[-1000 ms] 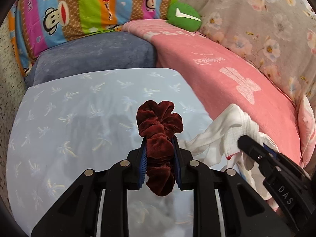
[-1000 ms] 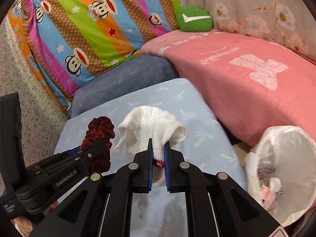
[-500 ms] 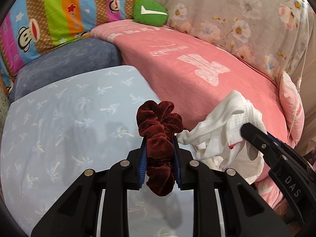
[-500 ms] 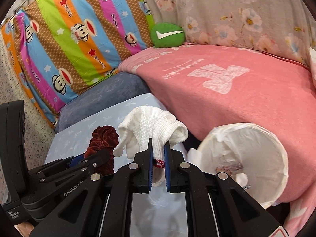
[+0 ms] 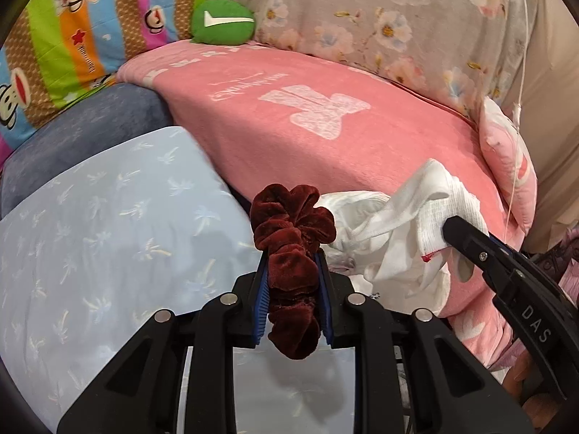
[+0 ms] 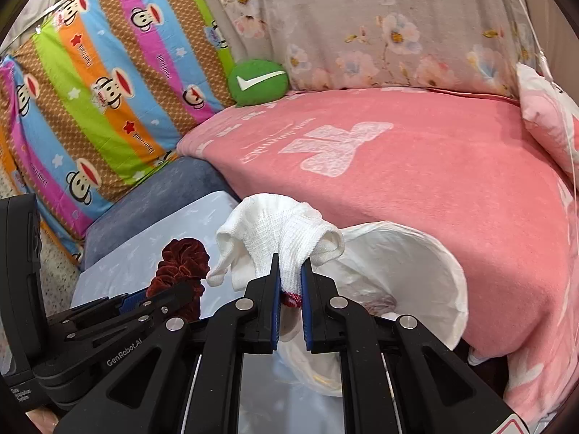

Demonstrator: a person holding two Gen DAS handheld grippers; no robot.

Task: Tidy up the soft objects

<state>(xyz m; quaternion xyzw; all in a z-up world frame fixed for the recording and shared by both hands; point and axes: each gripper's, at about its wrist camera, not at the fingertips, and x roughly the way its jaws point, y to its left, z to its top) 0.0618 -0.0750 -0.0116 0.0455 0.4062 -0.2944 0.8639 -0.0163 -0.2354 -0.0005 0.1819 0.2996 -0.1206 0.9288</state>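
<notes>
A dark red velvet scrunchie (image 5: 291, 249) is pinched upright in my left gripper (image 5: 292, 258), held above the right edge of the pale blue cushion (image 5: 108, 235). The scrunchie (image 6: 182, 266) and the left gripper (image 6: 181, 291) also show at lower left in the right wrist view. My right gripper (image 6: 290, 266) is shut on a white knitted sock (image 6: 282, 235) with a red trim, which hangs over the open mouth of a white plastic-lined bin (image 6: 416, 275). The same sock (image 5: 423, 213) and the right gripper (image 5: 452, 226) appear at the right in the left wrist view.
A pink blanket (image 6: 416, 166) covers the bed behind the bin. A green round cushion (image 6: 257, 82) lies at its far corner, beside a striped monkey-print pillow (image 6: 108, 101) and a floral cover (image 6: 380, 29). A grey-blue cushion (image 5: 83, 126) sits behind the pale blue one.
Both grippers have swung to the right with their loads, from over the pale blue cushion toward the pink blanket. The white bin has come under the sock.
</notes>
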